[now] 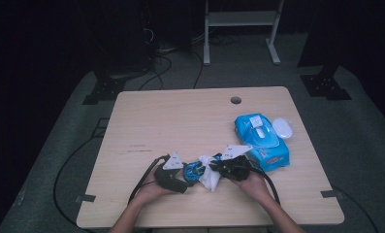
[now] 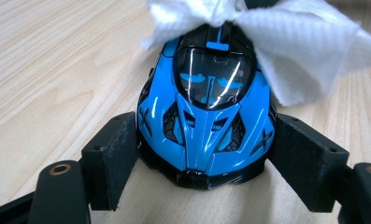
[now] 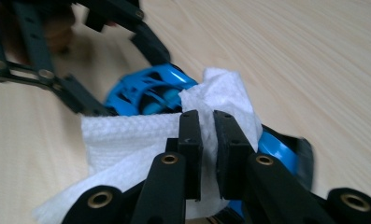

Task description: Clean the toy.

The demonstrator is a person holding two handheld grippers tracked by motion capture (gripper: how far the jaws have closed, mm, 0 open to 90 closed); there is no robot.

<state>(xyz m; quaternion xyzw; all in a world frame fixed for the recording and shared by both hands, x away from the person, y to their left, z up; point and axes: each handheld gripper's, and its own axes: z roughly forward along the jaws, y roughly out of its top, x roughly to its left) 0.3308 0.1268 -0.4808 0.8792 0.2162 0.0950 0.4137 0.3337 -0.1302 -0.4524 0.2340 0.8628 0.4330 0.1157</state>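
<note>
A shiny blue and black toy car [image 2: 206,121] rests on the wooden table [image 1: 180,121], its nose pointing at the left gripper's camera. My left gripper [image 2: 204,158] is shut on the car, one pad pressed against each side of its front. A white wet wipe [image 2: 286,42] is draped over the car's rear. My right gripper [image 3: 207,140] is shut on the wipe [image 3: 127,140], pinching a fold of it against the car [image 3: 146,91]. In the high view both grippers [image 1: 178,174] [image 1: 224,167] meet over the car [image 1: 195,170] and wipe [image 1: 210,177] near the table's front edge.
A blue pack of wet wipes [image 1: 263,141] lies at the right of the table, with a white lid or pad [image 1: 282,127] beside it. A cable hole [image 1: 235,100] sits near the far edge. Cables trail from both grippers off the front.
</note>
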